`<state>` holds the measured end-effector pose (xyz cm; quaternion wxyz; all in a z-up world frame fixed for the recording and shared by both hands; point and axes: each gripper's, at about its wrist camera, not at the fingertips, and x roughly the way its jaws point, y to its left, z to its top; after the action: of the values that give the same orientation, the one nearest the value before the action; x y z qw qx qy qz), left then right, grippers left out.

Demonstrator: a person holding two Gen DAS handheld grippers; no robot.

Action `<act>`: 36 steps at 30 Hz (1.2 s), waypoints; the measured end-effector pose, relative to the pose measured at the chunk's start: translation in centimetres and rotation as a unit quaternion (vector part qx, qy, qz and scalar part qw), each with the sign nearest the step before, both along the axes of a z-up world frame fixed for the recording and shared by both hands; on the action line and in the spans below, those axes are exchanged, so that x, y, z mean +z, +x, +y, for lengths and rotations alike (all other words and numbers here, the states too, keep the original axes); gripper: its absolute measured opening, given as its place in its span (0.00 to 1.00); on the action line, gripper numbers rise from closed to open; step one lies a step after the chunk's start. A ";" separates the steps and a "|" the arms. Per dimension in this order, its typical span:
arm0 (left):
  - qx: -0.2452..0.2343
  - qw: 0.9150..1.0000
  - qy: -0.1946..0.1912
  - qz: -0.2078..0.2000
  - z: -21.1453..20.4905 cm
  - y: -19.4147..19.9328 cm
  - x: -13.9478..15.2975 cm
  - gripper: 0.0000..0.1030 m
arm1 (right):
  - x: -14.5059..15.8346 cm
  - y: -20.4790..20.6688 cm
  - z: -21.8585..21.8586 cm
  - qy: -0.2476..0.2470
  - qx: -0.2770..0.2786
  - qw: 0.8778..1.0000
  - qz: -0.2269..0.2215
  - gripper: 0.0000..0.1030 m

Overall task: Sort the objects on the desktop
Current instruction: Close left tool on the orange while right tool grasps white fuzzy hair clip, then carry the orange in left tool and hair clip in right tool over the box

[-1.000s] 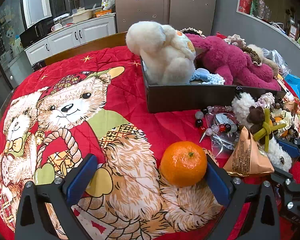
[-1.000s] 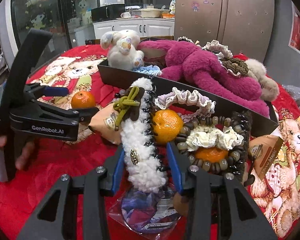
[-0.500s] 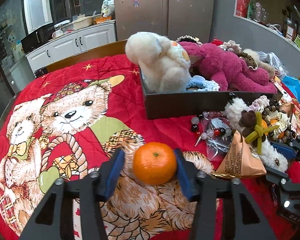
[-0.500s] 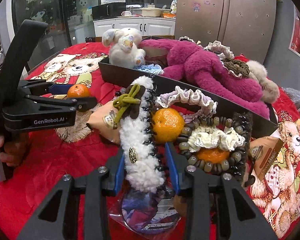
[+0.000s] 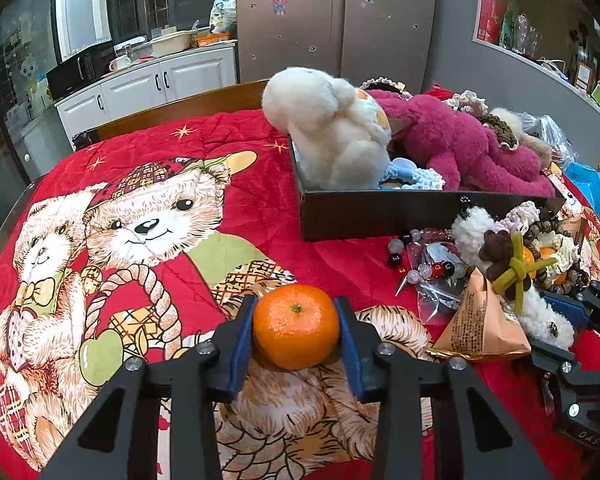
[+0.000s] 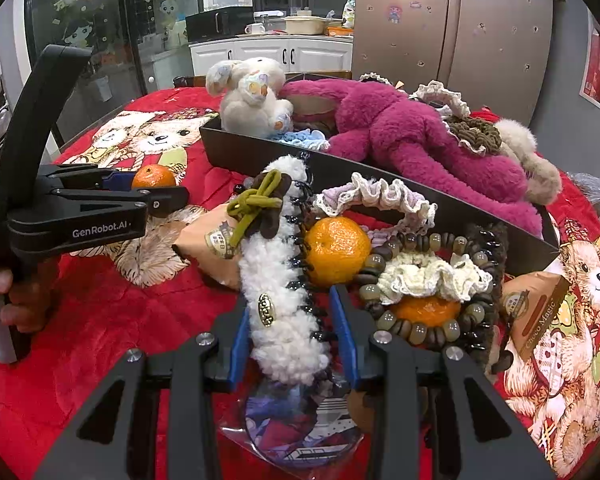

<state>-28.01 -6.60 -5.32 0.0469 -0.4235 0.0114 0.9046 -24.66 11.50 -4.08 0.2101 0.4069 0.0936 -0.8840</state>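
Mandarin: round, glossy orange peel, green stem scar up, sitting on the red quilt near the table's front edge. The left gripper has just been closing, and its blue pads now touch the fruit on both sides.

Fluffy white hair claw: long, black teeth along one side, an olive tie knotted at its far end; lies across a clear packet. The right gripper has it between narrow jaws, pads against the fleece.

Unsorted, just beyond: two more mandarins, bead bracelets, scrunchies, triangular snack packs.

Sorted, farther back: dark tray holding a cream plush and a magenta plush.

Progress: judged early; most small items are still loose.
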 end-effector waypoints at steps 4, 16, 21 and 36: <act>0.000 1.000 0.001 0.000 -0.1 0.0 0.0 0.37 | 0.2 0.1 0.3 -0.015 0.000 1.000 -0.001 0.36; 0.003 1.000 0.008 0.006 -0.3 0.3 0.2 0.37 | 1.7 0.4 0.8 -0.047 0.002 0.999 -0.002 0.34; 0.004 1.000 0.015 0.011 -0.5 0.5 0.4 0.37 | 3.6 0.7 1.7 -0.065 -0.002 0.998 0.014 0.32; -0.021 0.998 0.051 0.037 -0.1 2.1 3.1 0.37 | 9.6 2.5 3.8 -0.099 -0.014 0.993 0.067 0.30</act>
<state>-25.90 -6.72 -2.19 0.0874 -0.3867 -0.0242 0.9177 -22.13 15.27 5.53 0.2300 0.3257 0.0135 -0.9170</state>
